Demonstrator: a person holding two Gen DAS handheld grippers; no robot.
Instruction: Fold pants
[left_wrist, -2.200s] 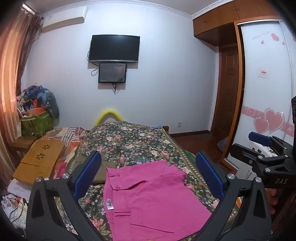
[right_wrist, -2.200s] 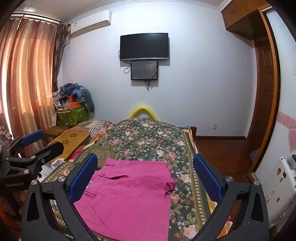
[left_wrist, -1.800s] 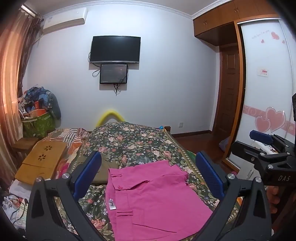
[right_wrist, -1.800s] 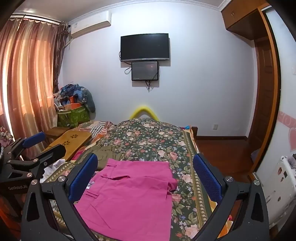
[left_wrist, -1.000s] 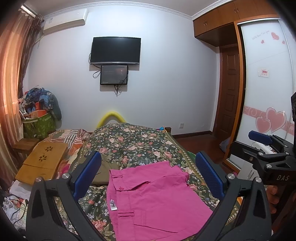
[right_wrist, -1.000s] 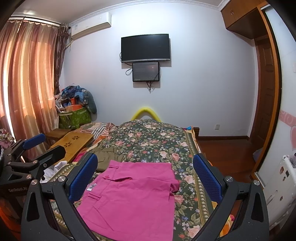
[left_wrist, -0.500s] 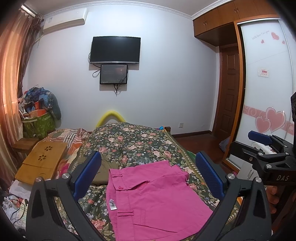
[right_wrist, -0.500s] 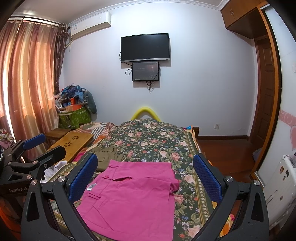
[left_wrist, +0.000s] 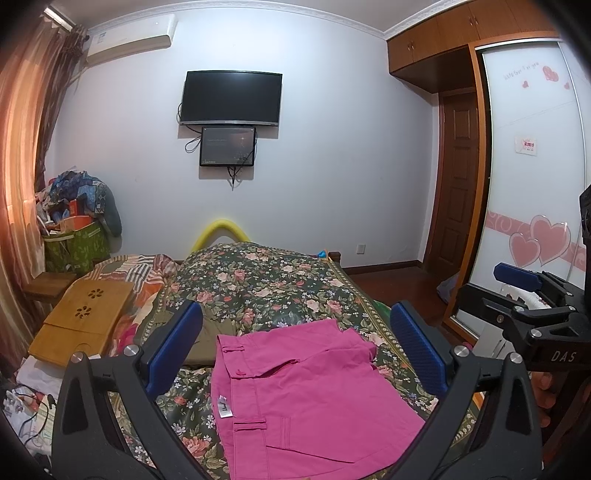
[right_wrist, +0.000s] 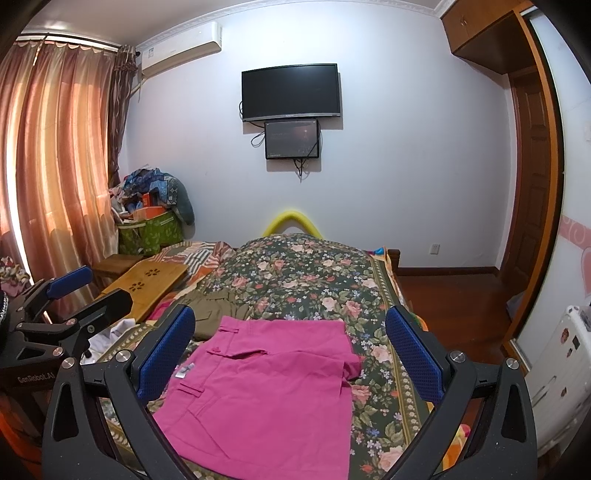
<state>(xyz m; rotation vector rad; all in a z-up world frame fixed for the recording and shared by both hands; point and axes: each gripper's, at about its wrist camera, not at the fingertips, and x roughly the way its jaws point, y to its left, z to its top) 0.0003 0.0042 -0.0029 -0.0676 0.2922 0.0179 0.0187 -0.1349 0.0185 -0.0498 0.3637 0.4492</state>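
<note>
1. Left tongs (left_wrist: 295, 354): spread wide, blue pads far apart, nothing between them. They hang above the near end of the bed, clear of the cloth.
2. Right tongs (right_wrist: 290, 354): likewise spread wide and holding nothing, raised above the bed.
3. Each tool shows in the other's camera: the right tongs appear at 3 o'clock of the left wrist view, the left tongs at 9 o'clock of the right wrist view. Both sit well apart from the garment.
4. Pants (left_wrist: 306, 398): pink, lying folded and flat on the floral bedspread (left_wrist: 266, 280) at the near end of the bed. In the left wrist view they fill the 6 o'clock area between the two pads. The waistband with belt loops runs along the left edge; a white label (left_wrist: 223, 406) lies just beside it.
5. A corner of the pants at about 1 o'clock of the garment is slightly bunched.
6. Olive-green garment (right_wrist: 212, 306): lies on the bedspread at 11 o'clock of the pants, its near edge touching or tucked under them; which one cannot be told.
7. Wooden lap table (right_wrist: 147, 280): rests on the left side of the bed, well apart from the pants.
8. Television (right_wrist: 290, 90): mounted on the far wall at 12 o'clock, with a smaller screen just below it.
</note>
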